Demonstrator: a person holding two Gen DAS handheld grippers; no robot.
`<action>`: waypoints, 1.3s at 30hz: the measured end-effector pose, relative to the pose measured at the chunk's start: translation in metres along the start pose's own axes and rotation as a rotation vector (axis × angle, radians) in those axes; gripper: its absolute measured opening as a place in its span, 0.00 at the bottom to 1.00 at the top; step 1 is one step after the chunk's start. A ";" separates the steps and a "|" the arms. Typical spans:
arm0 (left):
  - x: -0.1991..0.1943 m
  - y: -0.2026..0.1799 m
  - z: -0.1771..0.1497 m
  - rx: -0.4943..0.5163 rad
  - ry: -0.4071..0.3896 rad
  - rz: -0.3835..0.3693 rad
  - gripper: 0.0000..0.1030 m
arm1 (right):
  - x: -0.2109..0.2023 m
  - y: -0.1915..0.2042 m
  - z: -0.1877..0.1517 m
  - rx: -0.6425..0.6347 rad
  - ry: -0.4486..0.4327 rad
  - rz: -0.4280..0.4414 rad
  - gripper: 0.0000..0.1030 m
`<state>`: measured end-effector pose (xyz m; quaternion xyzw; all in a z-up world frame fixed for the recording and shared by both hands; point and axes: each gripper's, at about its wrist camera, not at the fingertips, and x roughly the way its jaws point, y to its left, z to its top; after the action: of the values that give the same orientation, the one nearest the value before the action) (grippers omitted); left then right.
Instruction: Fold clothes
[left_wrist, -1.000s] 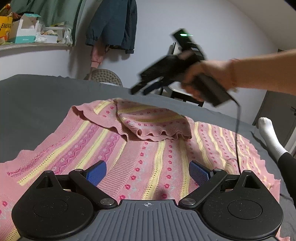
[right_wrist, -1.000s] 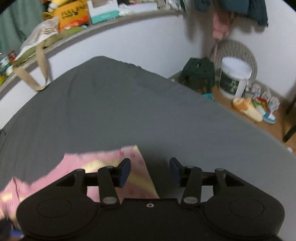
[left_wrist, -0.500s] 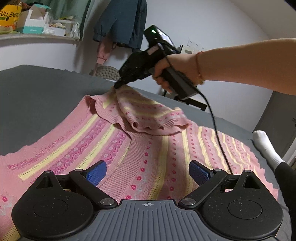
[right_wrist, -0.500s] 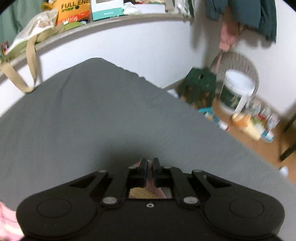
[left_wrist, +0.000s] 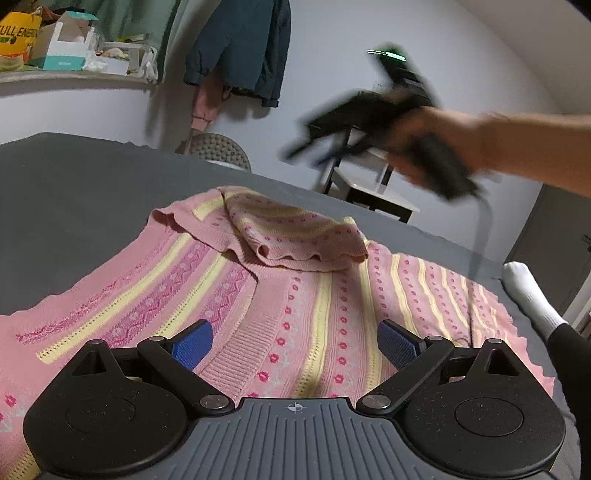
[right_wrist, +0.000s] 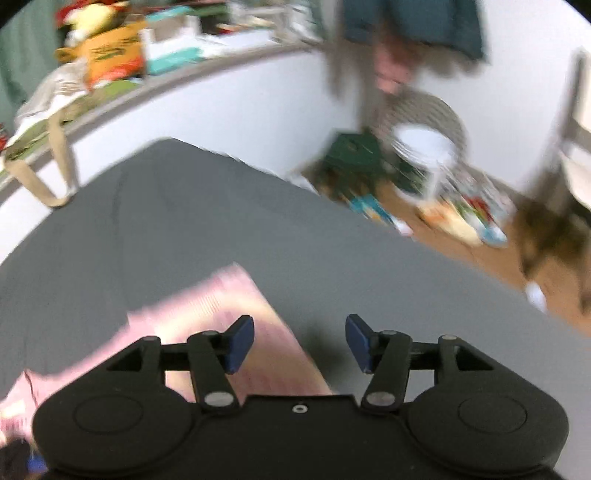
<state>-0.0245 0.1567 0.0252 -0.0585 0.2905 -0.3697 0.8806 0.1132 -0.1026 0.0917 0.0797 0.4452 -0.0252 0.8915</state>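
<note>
The sweater lies spread on the grey bed, pink with yellow stripes and small red dots. One sleeve is folded over the body, its wavy cuff edge resting near the middle. The near part of the sweater is hidden under the left gripper, and the left edge is cut off by the frame.

The left gripper hovers low over the sweater with its blue pads wide apart and nothing between them. The right gripper is also wide, and empty; in its own view one sweater corner shows below the left pad, very blurred, so the pattern is hard to make out there. From the left wrist view the right gripper is seen in the air above the far side of the bed, held by a hand (all smeared by motion, fingers not readable). A cable hangs from it down to the sweater.

A foot in a white sock rests at the right bed edge. A dark jacket hangs on the wall behind.
</note>
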 end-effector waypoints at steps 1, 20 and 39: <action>-0.001 0.000 0.001 -0.006 -0.002 0.000 0.93 | -0.007 -0.011 -0.010 0.048 0.017 -0.005 0.51; 0.002 -0.006 -0.007 0.046 0.022 0.001 0.93 | 0.056 -0.127 -0.088 0.932 -0.129 0.190 0.04; 0.000 -0.009 -0.005 0.057 0.018 -0.006 0.93 | 0.023 -0.076 -0.082 0.557 -0.055 0.148 0.33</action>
<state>-0.0323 0.1506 0.0239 -0.0311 0.2878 -0.3810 0.8781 0.0537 -0.1635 0.0161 0.3529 0.3898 -0.0835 0.8465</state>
